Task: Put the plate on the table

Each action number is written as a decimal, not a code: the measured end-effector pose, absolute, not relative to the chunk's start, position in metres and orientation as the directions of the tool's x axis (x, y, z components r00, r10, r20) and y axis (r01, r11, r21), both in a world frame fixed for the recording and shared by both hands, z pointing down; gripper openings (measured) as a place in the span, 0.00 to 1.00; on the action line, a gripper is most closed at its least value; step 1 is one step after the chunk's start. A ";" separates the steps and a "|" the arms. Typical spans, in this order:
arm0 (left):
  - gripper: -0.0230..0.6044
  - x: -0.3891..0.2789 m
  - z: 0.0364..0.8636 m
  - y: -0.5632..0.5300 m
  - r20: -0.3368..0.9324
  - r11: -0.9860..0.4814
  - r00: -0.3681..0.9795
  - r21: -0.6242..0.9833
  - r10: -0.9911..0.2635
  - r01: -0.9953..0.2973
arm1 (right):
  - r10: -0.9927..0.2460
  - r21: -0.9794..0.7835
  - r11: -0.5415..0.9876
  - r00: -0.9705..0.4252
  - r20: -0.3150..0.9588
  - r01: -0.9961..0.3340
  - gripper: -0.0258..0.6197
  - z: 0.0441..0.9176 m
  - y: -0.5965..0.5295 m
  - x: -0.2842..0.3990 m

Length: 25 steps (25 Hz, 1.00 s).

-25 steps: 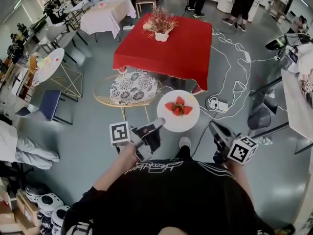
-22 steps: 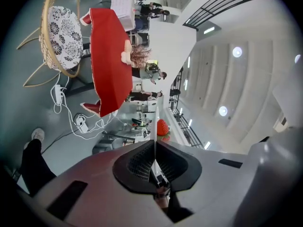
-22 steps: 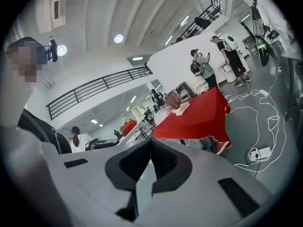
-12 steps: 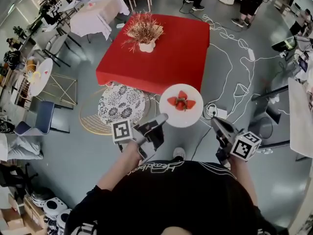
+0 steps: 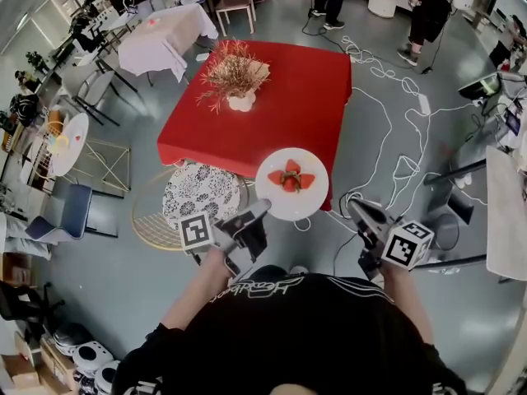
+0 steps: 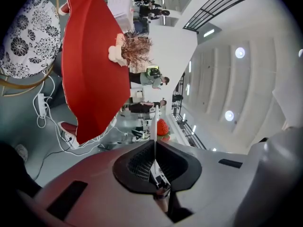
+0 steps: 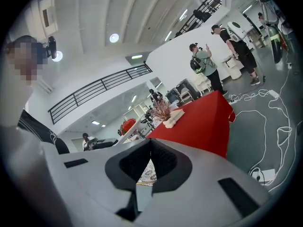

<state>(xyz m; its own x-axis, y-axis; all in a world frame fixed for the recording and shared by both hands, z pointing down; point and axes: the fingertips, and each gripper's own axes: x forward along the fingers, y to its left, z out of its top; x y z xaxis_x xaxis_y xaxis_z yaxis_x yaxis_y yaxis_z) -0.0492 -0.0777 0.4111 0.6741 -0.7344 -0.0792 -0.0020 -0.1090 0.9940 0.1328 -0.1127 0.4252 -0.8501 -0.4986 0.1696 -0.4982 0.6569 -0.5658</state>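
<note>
A white plate [image 5: 291, 183] with cut strawberries [image 5: 290, 177] hangs over the near edge of the red-clothed table [image 5: 280, 89]. My left gripper [image 5: 262, 210] is shut on the plate's near-left rim. In the left gripper view the plate [image 6: 155, 122] shows edge-on between the shut jaws of the left gripper [image 6: 154, 148], with a strawberry [image 6: 163, 126] beside it. My right gripper [image 5: 356, 210] floats to the right of the plate, apart from it. Its jaws are shut and empty, and in its own view the right gripper [image 7: 151, 144] looks toward the red table [image 7: 199, 122].
A white vase of dried flowers [image 5: 235, 76] stands on the table's far left part. A wire chair with a patterned cushion [image 5: 201, 194] sits at the table's near-left corner. White cables [image 5: 395, 122] trail over the floor to the right. People [image 5: 432, 6] stand at the back.
The plate, still held by the left gripper, has travelled forward from above the floor to the red table's near edge. The table and chair have come closer. The right gripper kept alongside.
</note>
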 end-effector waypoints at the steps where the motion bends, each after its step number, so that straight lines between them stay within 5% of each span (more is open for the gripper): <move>1: 0.06 -0.052 0.413 -0.079 -0.075 -0.106 0.672 0.994 -0.737 -0.004 | -0.499 -0.569 0.653 -0.849 0.171 -0.499 0.05 0.426 -0.114 0.132; 25: 0.06 -0.091 0.428 -0.221 -0.027 -0.075 0.734 0.997 -0.678 -0.033 | -0.553 -0.690 0.517 -0.813 0.183 -0.507 0.05 0.435 -0.229 0.091</move>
